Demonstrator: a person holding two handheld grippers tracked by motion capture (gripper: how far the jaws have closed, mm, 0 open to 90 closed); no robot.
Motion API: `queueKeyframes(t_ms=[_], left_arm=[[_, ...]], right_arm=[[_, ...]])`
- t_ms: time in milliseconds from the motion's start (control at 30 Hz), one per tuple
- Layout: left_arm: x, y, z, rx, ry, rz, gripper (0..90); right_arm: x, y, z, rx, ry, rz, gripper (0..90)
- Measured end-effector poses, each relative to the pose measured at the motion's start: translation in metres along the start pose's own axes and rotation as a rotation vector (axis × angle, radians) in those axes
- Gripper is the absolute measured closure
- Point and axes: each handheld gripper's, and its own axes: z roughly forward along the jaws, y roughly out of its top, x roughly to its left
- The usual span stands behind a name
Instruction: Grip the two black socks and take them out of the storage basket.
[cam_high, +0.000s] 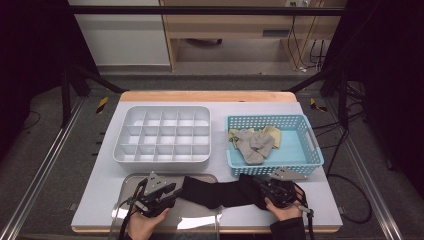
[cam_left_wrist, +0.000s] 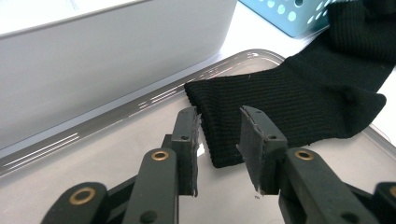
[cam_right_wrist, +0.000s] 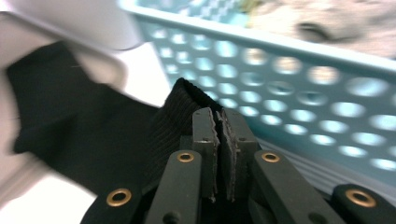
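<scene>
Black ribbed sock (cam_high: 215, 192) lies stretched along the near edge of the tabletop (cam_high: 310, 200), between the two hands. Its left end rests on a clear plastic tray (cam_left_wrist: 93, 154). Left tongs (cam_left_wrist: 219, 140) stand partly open, pads straddling the sock's cuff edge, not pressing it. Right tongs (cam_right_wrist: 218, 140) are closed tight on the sock's other end, just near of the blue basket (cam_high: 310, 150). Grey and yellow socks (cam_high: 255, 142) sit inside that basket. White divided organiser (cam_high: 162, 135) sits left of it.
</scene>
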Motion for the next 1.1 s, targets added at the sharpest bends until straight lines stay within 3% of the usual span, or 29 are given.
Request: queueKeyframes(t_ms=[100, 233, 367, 500, 567, 633, 767, 867, 967, 1100], left_arm=[[0.000, 0.000, 0.000, 0.000, -0.001, -0.001, 66.4], [0.000, 0.000, 0.000, 0.003, -0.003, 0.000, 66.4], [0.000, 0.000, -0.001, 0.001, -0.001, 0.000, 66.4], [0.000, 0.000, -0.001, -0.002, -0.001, 0.001, 66.4], [-0.001, 0.000, -0.001, -0.003, -0.002, 0.003, 66.4], [-0.001, 0.000, -0.002, 0.003, -0.003, 0.007, 66.4], [-0.001, -0.001, -0.002, 0.000, -0.003, 0.005, 66.4], [-0.001, -0.001, -0.002, 0.001, -0.002, 0.005, 66.4], [-0.001, -0.001, -0.002, -0.003, -0.003, 0.005, 66.4], [0.000, -0.001, -0.002, -0.003, -0.002, 0.003, 66.4]], right_arm=[[-0.004, -0.002, 0.002, 0.015, -0.061, 0.008, 84.4], [-0.002, -0.005, 0.006, 0.046, -0.088, -0.015, 78.9], [0.003, 0.001, -0.008, -0.035, -0.095, -0.045, 72.2], [0.015, 0.008, -0.024, -0.105, -0.047, -0.085, 71.0], [0.024, 0.008, -0.021, -0.074, 0.027, -0.102, 71.0], [0.032, 0.003, -0.010, -0.014, 0.061, -0.128, 69.7], [0.036, -0.007, 0.009, 0.066, 0.026, -0.171, 68.9], [0.034, -0.010, 0.011, 0.088, 0.006, -0.172, 80.6], [0.033, -0.008, 0.009, 0.086, 0.013, -0.165, 85.5], [0.034, 0.003, -0.015, 0.006, 0.054, -0.155, 87.0]])
